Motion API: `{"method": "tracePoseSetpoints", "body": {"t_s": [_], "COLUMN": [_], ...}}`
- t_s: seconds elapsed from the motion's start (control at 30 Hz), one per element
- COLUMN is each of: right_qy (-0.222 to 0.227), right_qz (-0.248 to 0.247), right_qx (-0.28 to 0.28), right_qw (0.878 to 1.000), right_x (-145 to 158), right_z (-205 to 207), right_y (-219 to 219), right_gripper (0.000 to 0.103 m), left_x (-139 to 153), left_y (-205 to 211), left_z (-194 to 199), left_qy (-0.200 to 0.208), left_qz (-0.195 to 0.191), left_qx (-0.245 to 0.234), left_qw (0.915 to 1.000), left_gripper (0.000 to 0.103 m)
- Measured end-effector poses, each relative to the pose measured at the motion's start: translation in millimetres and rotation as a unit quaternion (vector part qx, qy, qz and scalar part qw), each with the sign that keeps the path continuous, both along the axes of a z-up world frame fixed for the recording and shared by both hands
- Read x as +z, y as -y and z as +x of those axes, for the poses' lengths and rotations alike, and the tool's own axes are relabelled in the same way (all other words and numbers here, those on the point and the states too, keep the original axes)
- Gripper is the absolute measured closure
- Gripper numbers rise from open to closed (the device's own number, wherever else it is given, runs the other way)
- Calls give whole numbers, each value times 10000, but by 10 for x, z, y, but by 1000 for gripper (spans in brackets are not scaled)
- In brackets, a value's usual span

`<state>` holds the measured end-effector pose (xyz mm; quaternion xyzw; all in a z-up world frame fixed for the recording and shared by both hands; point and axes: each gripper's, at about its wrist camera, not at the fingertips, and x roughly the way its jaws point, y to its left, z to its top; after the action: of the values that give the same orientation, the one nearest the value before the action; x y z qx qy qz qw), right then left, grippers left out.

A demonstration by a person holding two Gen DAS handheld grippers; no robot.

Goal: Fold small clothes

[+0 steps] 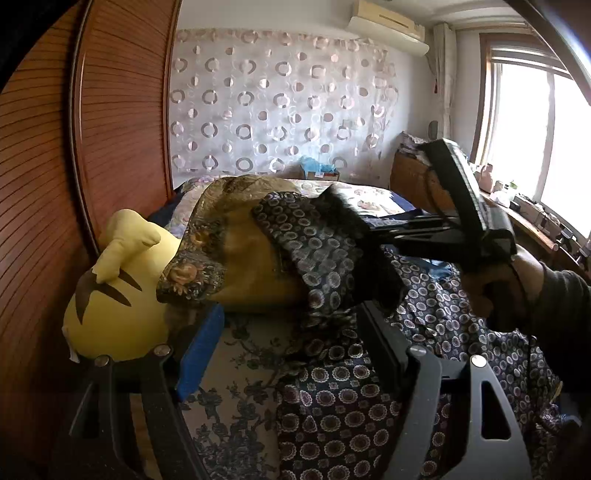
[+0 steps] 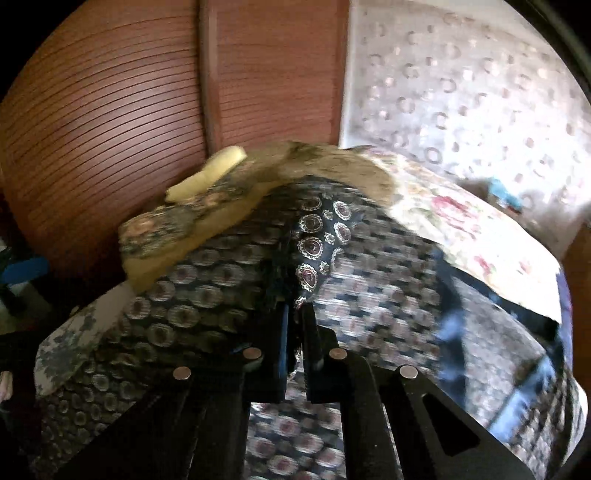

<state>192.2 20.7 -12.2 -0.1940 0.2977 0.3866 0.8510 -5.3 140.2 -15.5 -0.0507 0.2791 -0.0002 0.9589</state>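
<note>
Left wrist: left hand-held gripper (image 1: 286, 347) wide; right hand-held gripper (image 2: 294, 310) pinching patterned garment (image 2: 317, 236); yellow plush (image 1: 114, 310) beside.

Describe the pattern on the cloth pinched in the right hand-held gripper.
Dark navy fabric garment printed with round white-and-maroon floral medallions, sharpest in the right wrist view.

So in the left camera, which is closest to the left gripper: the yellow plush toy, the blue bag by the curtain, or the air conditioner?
Nearest to the left gripper first:
1. Yellow plush toy, just left of its blue-padded finger, against the wooden wardrobe.
2. Blue bag, at the bed's far end, under the circle-patterned curtain.
3. Air conditioner, high on the far wall, upper right.
</note>
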Motion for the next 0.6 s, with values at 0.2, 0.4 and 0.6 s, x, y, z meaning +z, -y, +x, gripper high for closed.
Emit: {"method": "tracePoseSetpoints", "body": {"t_s": [0.2,0.4,0.6], "right_qy": [-190,-111,54], "right_qz": [289,501,497], "right_qx": [-374,-585,-898], "right_qw": [9987,9970,9947], "right_x": [42,114,111], "right_z": [10,-190,-506], "right_y": [497,1090,1554], "right_gripper": [64,57,57], "left_x": [2,26,57], "left_y": [54,246,485], "left_z": [49,132,246], "left_qy": [-40,-43,-11], "left_qz": [1,62,109], "left_qx": [-29,-185,-344], "left_qw": [10000,9998,9993], "left_gripper": [28,28,28]}}
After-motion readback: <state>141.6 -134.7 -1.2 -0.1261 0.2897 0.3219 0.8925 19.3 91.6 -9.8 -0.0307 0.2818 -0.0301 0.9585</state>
